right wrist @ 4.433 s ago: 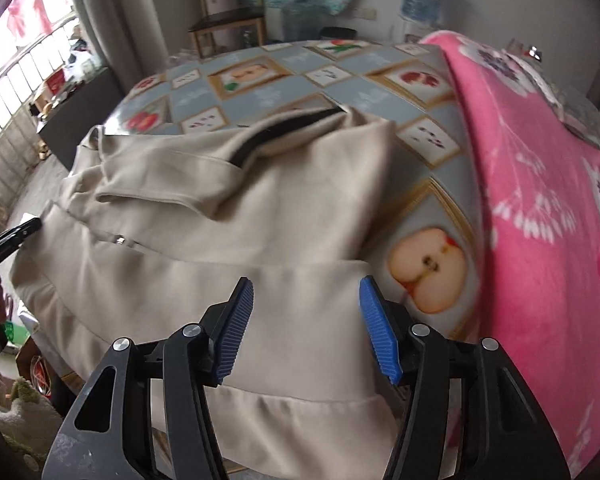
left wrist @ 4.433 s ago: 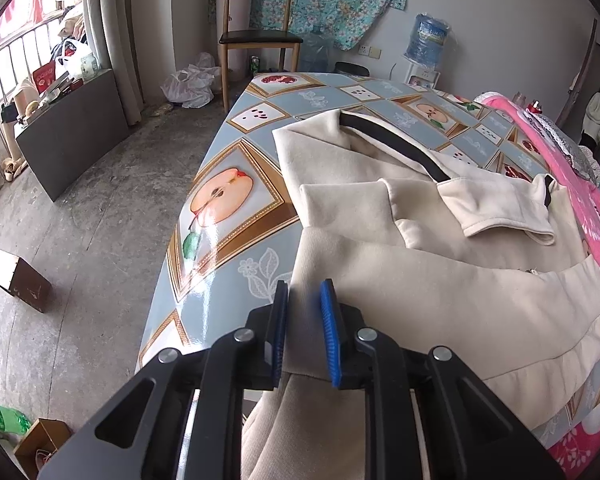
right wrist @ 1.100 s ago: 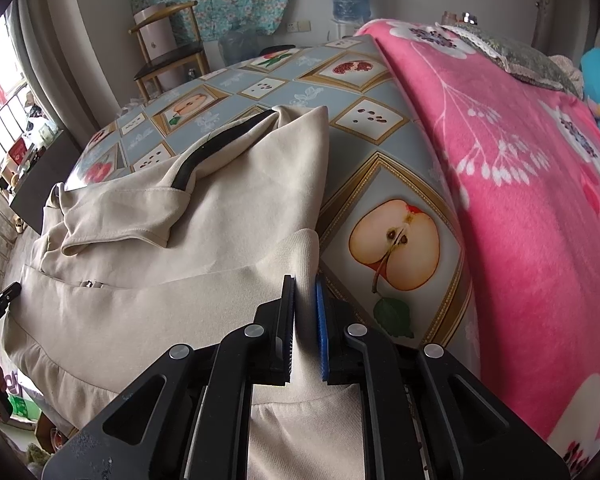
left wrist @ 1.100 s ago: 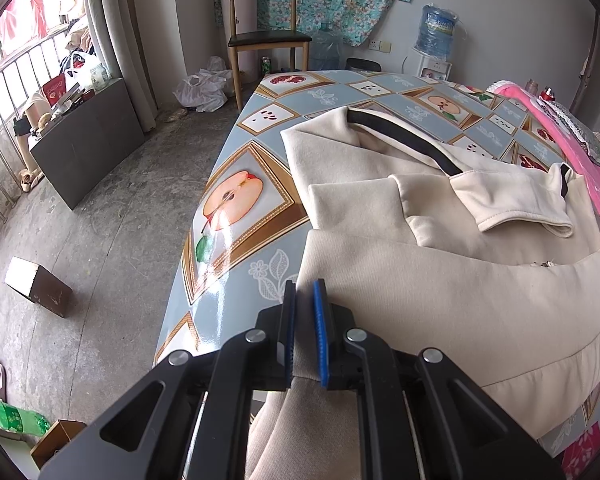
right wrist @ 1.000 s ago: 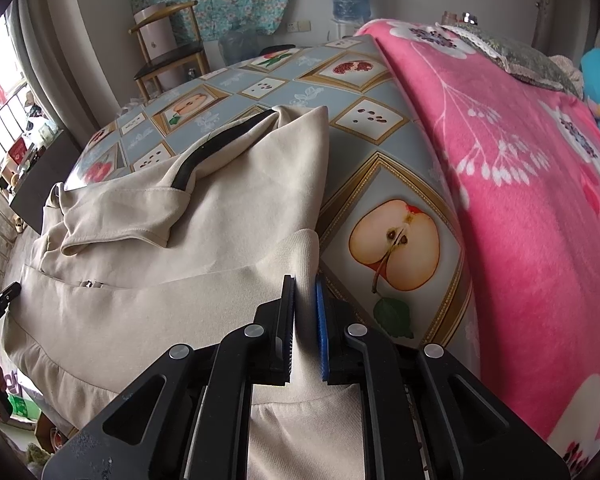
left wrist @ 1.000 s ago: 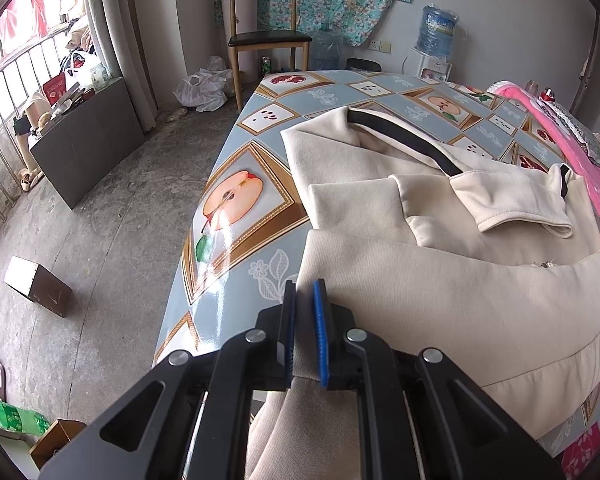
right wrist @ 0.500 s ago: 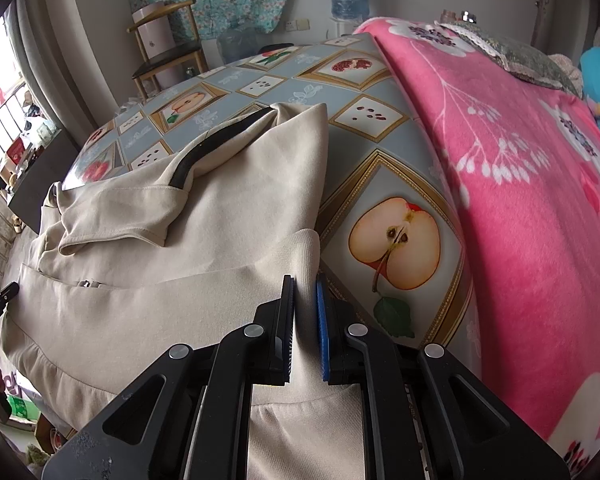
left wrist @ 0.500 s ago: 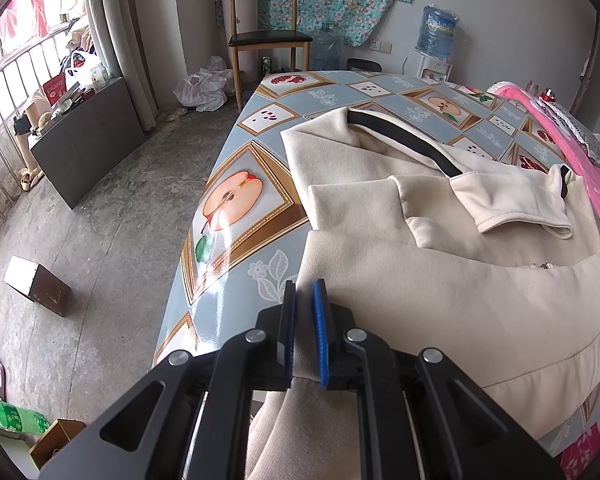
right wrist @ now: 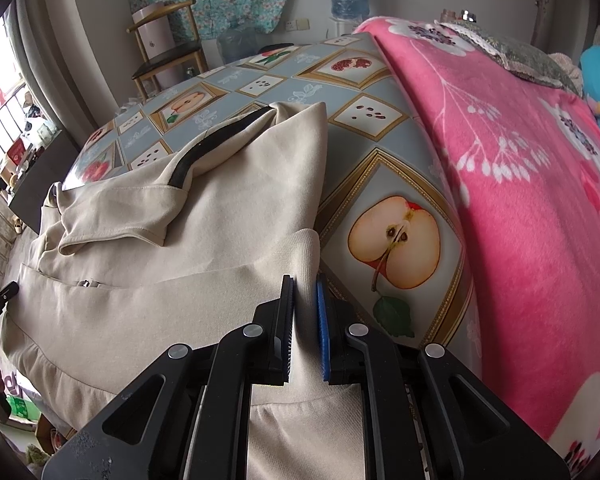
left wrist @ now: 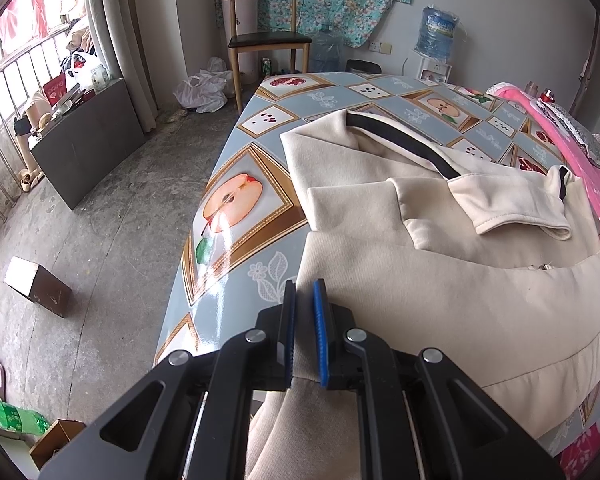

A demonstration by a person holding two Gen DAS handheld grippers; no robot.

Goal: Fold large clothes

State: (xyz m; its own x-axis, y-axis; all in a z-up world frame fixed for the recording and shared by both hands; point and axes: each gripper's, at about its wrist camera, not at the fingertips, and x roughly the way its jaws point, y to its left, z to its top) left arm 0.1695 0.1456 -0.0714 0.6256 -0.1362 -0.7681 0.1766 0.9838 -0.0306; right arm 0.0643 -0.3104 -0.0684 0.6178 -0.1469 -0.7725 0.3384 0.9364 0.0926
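Apparently cream jacket (left wrist: pixel 440 300) (black-trimmed) lies folded on tablecloth (left wrist: pixel 236 248).

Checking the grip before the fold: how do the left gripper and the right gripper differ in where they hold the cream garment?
The left gripper pinches the cream garment at its corner beside the table's open edge and floor; the right gripper pinches the opposite corner, beside the apple print and pink blanket. Both are shut on the ribbed hem, angled downward.

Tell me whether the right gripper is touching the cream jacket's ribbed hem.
Touching. The right wrist view shows the right gripper shut on the cream jacket's ribbed hem, cloth pinched between both pads.
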